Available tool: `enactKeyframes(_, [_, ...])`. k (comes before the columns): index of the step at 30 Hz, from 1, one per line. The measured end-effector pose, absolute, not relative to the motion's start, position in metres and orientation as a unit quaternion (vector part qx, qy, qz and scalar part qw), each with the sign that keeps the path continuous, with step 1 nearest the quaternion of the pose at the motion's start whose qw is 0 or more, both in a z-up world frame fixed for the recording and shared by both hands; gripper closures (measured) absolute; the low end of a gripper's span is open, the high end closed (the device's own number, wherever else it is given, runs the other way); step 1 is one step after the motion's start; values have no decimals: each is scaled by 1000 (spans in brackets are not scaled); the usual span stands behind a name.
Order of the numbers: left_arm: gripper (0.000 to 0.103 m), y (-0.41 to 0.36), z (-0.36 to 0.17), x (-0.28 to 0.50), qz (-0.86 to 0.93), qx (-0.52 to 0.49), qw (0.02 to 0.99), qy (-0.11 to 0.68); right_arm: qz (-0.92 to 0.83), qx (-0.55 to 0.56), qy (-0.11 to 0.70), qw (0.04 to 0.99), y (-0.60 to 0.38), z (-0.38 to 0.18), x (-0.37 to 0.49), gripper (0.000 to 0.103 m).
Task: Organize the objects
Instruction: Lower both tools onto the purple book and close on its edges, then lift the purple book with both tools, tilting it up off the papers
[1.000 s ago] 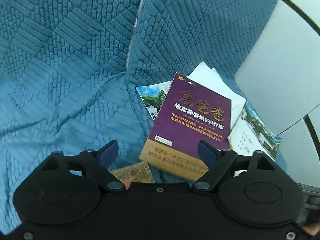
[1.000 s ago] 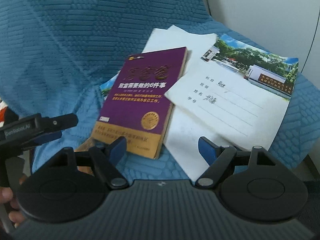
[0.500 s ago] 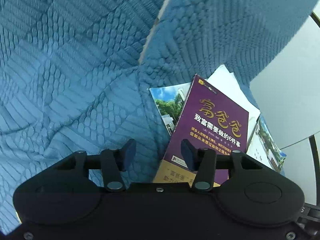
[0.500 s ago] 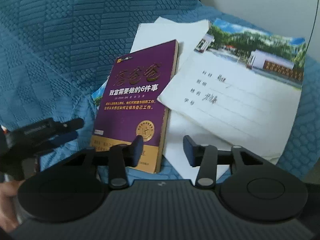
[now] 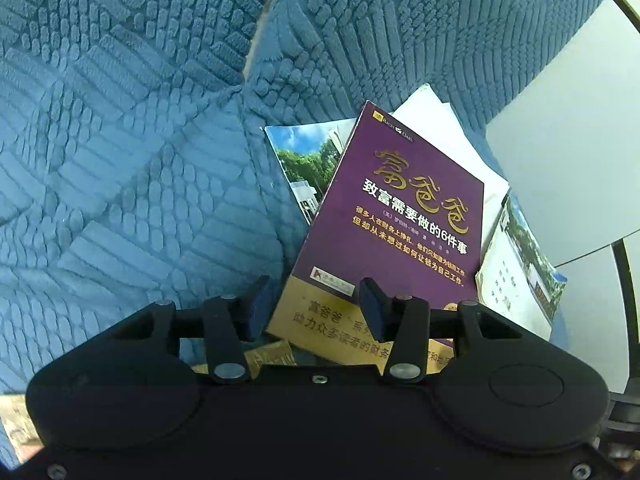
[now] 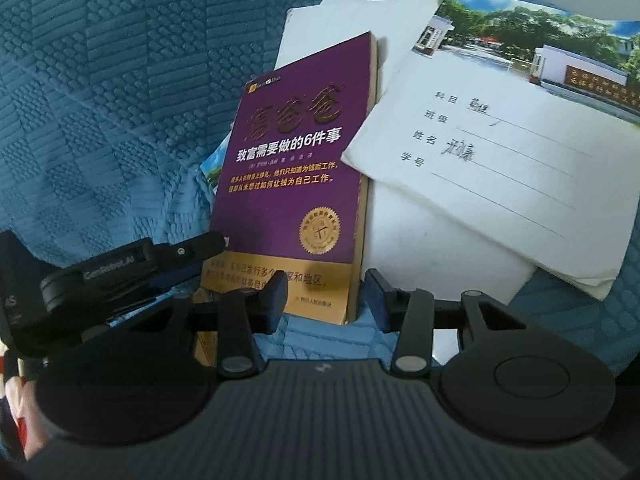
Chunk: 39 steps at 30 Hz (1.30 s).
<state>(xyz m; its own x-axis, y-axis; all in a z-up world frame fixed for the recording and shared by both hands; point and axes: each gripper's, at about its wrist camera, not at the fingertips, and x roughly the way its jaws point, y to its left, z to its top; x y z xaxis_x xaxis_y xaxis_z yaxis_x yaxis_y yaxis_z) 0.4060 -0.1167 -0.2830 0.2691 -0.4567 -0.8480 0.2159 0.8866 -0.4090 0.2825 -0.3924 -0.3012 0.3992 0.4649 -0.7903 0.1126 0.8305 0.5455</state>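
The purple book (image 6: 296,168) lies cover-up at centre frame in the right wrist view, on the blue textured cover (image 6: 100,100). It rests on a white sheet (image 6: 440,252), with the corner of a photo booklet (image 6: 210,166) showing at its left edge. A form-printed notebook (image 6: 500,152) lies at upper right, its corner just beside the book's right edge.

The right gripper (image 6: 324,300) hovers at the book's lower right corner. Its jaws are partly spread and grip nothing.

In the left wrist view, the left gripper (image 5: 314,312) sits at lower centre over the book's (image 5: 396,216) lower left corner. Its jaws are partly spread. Pad contact with the cover cannot be determined.
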Motion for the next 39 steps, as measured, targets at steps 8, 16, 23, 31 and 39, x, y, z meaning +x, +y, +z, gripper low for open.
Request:
enactKeyframes(8, [58, -109, -285, 410, -201, -145, 781, 573, 113, 294, 532, 786, -392, -303, 282, 56])
enactKeyframes(16, [58, -89, -290, 418, -207, -236, 746, 587, 102, 376, 517, 762, -414, -308, 282, 55])
enactKeyframes(23, [58, -56, -299, 423, -208, -379, 690, 580, 102, 478, 475, 732, -443, -311, 278, 55])
enactKeyframes(31, [58, -39, -310, 423, -212, -478, 629, 575, 115, 548, 435, 705, -460, -311, 276, 55])
enactKeyframes(39, [58, -35, -316, 422, -226, -535, 583, 569, 116, 602, 407, 677, -477, -315, 277, 55])
